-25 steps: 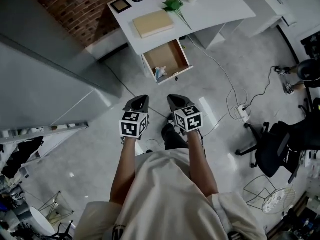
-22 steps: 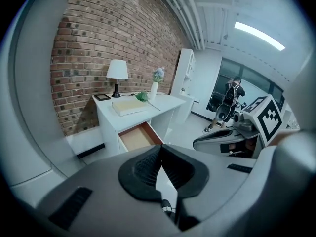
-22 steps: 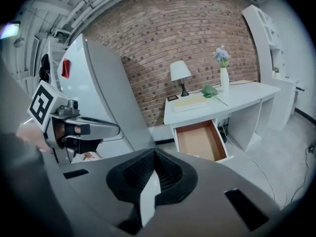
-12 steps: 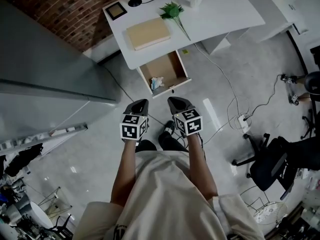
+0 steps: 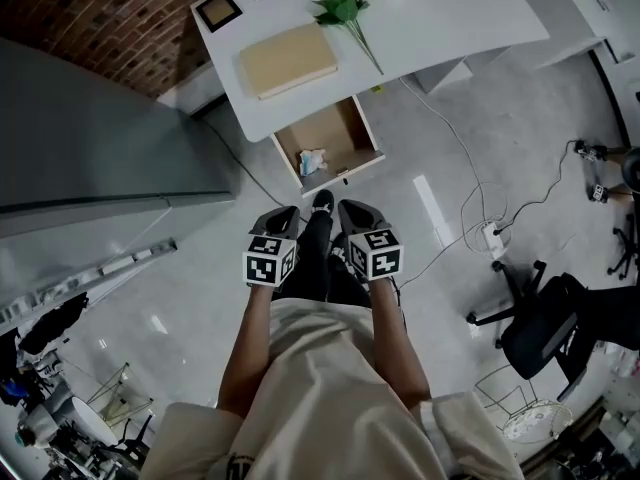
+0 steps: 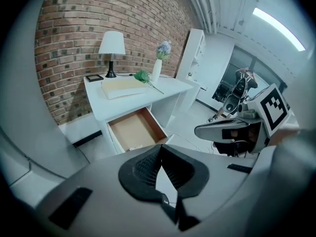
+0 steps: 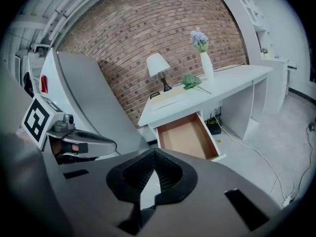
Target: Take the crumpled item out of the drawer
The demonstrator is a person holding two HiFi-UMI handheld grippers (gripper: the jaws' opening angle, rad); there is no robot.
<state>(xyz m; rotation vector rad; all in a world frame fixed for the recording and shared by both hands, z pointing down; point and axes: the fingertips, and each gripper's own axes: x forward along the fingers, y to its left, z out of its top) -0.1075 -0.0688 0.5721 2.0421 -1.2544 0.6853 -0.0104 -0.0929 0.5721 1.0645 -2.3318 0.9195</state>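
Fingers (image 6: 144, 168) of the left gripper (image 5: 283, 215): tips closed together, nothing between them. Fingers (image 7: 136, 174) of the right gripper (image 5: 352, 211): same, tips meeting, empty.

Everything below is relative to the drawer (image 5: 337, 134):
- The drawer is pulled open from under the white desk (image 5: 430, 28), with its brown floor exposed.
- The crumpled item (image 5: 312, 161), pale white/blue, lies inside it, close to the front panel and toward the left side in the head view.
- Both grippers are side by side on the person's side of the drawer front, apart from it and pointing toward it. The left one lines up roughly with the drawer's left half and the right one with its right edge.
- One shoe (image 5: 322, 201) is on the floor just short of the drawer front, between the two grippers.
- A tan book (image 5: 287, 59) is on the desktop directly behind the drawer.
- A green sprig (image 5: 340, 8) and a small black frame (image 5: 217, 10) sit further back on the desk.
- A white cable (image 5: 455, 153) runs along the floor right of the drawer to a power strip (image 5: 492, 233).
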